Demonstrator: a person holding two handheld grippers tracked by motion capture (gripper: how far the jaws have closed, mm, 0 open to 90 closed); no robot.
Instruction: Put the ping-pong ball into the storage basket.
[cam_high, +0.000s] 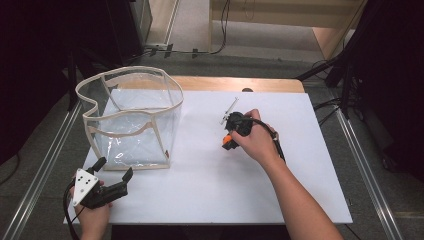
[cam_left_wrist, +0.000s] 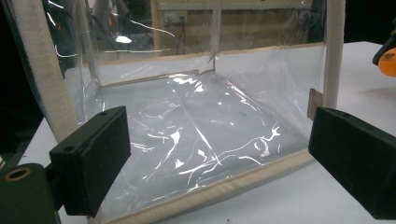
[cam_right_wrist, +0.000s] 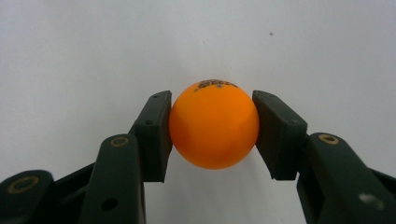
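Gripping a glossy orange ball (cam_right_wrist: 214, 124) with dark print, right tool (cam_right_wrist: 212, 135).

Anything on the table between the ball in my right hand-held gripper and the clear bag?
Nothing: in the high view, bare white tabletop runs from the orange ball, clamped in the right hand-held gripper, to the clear bag.

One clear bag (cam_high: 131, 120) with cream trim, one orange ball (cam_right_wrist: 214, 124), one white mat (cam_high: 210, 190) — and two grippers, the left (cam_high: 114, 170) and the right (cam_high: 228, 142).
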